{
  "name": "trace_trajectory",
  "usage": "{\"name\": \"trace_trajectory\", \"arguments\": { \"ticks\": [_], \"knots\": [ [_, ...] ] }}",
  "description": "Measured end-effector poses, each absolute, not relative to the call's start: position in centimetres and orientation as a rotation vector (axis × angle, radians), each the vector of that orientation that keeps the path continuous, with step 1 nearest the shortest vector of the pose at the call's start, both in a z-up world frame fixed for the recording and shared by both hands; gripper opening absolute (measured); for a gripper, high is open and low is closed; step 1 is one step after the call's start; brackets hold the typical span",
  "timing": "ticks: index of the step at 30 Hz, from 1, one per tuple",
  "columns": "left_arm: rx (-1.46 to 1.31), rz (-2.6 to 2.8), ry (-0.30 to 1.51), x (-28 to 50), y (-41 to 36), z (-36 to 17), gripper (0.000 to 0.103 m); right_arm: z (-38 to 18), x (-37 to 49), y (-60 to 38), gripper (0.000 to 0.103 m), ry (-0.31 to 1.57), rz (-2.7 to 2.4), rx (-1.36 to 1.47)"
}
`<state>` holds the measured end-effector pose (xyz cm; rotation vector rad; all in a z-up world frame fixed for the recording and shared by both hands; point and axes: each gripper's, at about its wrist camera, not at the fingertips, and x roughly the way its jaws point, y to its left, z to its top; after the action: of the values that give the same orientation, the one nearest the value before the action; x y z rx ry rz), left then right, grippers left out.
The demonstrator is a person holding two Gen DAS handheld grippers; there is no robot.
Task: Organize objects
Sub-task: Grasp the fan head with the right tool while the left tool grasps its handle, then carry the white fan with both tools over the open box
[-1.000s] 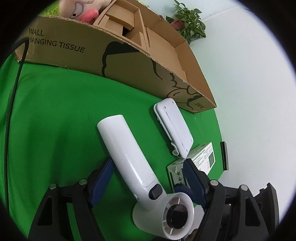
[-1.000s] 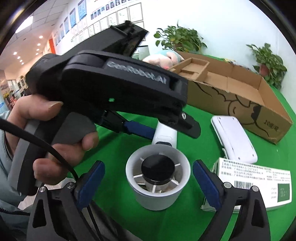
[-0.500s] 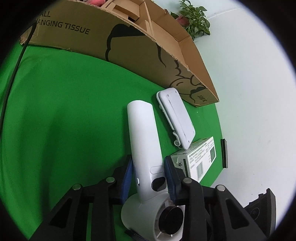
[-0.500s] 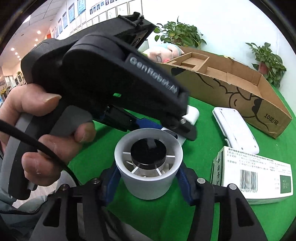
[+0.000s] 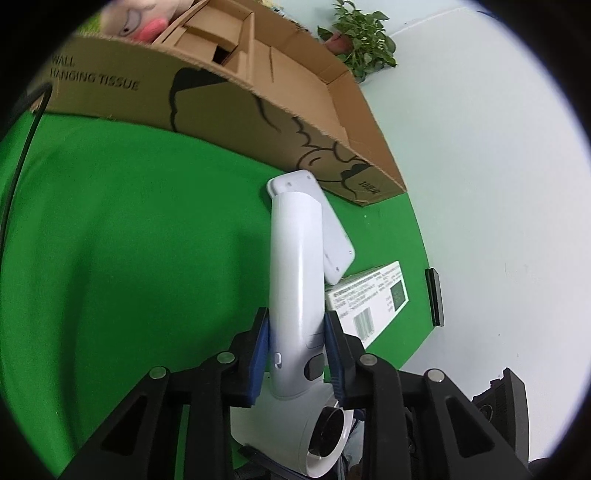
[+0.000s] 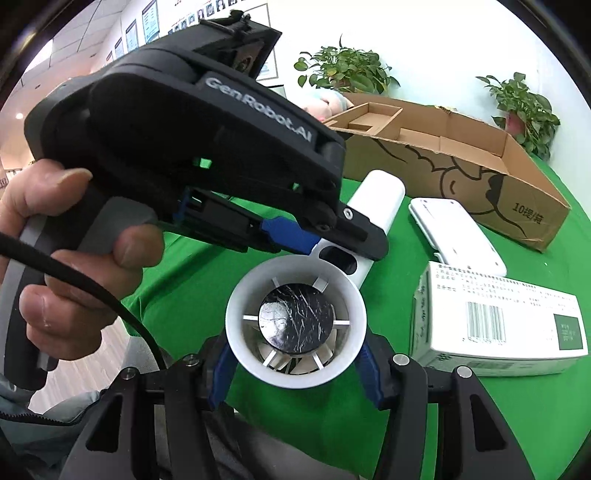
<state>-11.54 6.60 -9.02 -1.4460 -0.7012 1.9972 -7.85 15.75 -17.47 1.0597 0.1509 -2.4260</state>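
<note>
- Gripping the hair dryer (image 5: 295,280) two-handed: my left gripper (image 5: 297,354) is closing on its handle, pads pressing.
- My right gripper (image 6: 295,365) clamps the barrel, seemingly.
- Handle's long axis points at the cardboard box (image 5: 332,122) ahead.

Under the right claw (image 6: 295,362) and spreading ahead of it, a green surface (image 6: 461,424). Far ahead, against a white wall (image 6: 424,44), a leafy potted plant (image 6: 345,72). Far ahead to the right, by the surface's back edge, a second potted plant (image 6: 524,110). High to the left, rows of framed notices (image 6: 147,26) on another wall.
</note>
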Motion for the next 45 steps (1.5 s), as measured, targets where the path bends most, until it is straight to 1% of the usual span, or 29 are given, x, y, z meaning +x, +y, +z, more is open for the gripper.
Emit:
{"name": "trace_trajectory", "arguments": {
  "ticks": [8,13,25,36,45],
  "knots": [
    [-1.371,2.055,-0.627,-9.7,7.6,-6.1,0.027,-15.6,-7.2,16.5,0.053,0.156,-2.465,0.970],
    [-1.315,2.094,-0.580,-9.1,7.6,-3.9,0.026,-14.1,-6.9,17.7,0.053,0.051,-2.461,0.935],
    [-1.153,2.181,-0.476,-7.9,9.4,1.6,0.025,-8.5,-5.1,19.3,0.053,-0.103,-2.469,0.821],
    [-1.013,2.161,-0.440,-8.5,10.5,5.8,0.025,-3.7,-5.2,20.3,0.053,-0.079,-2.582,0.714],
    [-0.949,2.151,-0.485,-9.9,10.1,7.8,0.025,-0.6,-6.8,19.9,0.053,0.049,-2.600,0.715]
  ]
}}
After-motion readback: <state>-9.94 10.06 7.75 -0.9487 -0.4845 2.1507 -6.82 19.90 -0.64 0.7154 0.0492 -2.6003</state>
